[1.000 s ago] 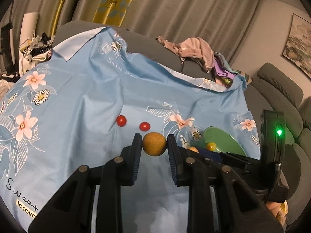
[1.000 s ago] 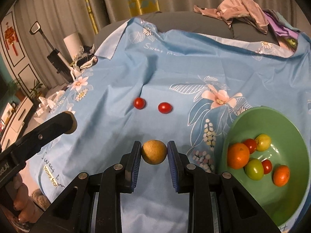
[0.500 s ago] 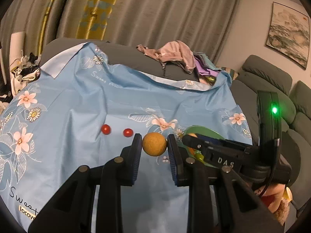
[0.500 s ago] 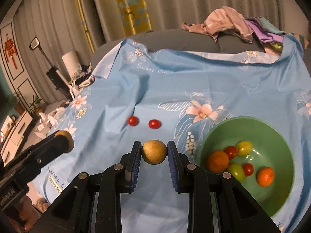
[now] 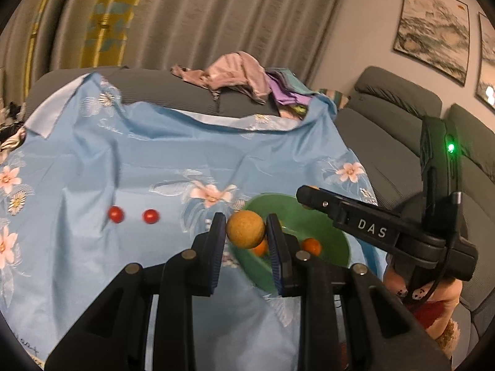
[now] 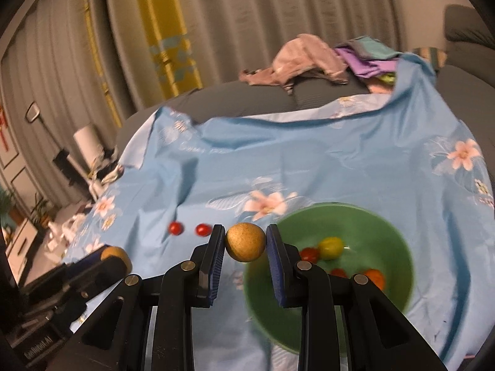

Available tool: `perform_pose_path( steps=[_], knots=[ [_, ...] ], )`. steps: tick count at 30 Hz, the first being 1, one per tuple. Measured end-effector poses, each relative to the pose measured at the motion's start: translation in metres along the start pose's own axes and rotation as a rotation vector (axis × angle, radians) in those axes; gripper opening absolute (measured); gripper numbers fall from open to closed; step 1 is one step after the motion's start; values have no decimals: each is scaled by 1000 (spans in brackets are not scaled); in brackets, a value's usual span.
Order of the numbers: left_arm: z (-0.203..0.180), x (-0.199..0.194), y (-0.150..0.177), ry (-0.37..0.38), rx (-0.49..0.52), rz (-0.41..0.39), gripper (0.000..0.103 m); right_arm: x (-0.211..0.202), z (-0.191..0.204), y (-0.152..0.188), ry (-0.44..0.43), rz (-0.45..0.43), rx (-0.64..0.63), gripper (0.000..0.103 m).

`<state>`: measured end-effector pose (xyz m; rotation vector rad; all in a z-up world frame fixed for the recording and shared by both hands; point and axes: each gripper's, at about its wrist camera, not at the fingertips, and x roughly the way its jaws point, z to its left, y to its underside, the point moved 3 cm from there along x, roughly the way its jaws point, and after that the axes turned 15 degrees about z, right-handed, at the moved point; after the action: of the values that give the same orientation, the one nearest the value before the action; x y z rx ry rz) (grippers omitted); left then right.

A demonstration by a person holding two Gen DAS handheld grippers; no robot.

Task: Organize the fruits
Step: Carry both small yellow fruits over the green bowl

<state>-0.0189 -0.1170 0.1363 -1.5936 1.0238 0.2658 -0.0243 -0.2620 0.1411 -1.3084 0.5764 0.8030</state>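
Right now the left gripper (image 5: 246, 230) is clamping a round, tan, cork-textured ball (image 5: 245, 229) between its blue pads, and the right gripper (image 6: 245, 242) is pinching a matching ball (image 6: 245, 241) the same way. Two small red tomatoes (image 6: 175, 228) are lying side by side on the blue floral cloth (image 6: 309, 160), apart from the green bowl (image 6: 371, 216). Inside the bowl, orange, red and yellow-green fruits (image 6: 331, 247) are sitting together, though blur is perhaps hiding their exact number.
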Motion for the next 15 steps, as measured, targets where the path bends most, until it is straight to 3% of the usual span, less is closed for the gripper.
perform_pose_path(
  steps=[7, 15],
  knots=[
    [-29, 35, -10, 52, 24, 49, 27, -10, -38, -2, 66, -27, 92, 28],
    [-52, 71, -15, 101, 48, 141, 27, -3, -79, 2, 92, 8, 178, 28]
  ],
)
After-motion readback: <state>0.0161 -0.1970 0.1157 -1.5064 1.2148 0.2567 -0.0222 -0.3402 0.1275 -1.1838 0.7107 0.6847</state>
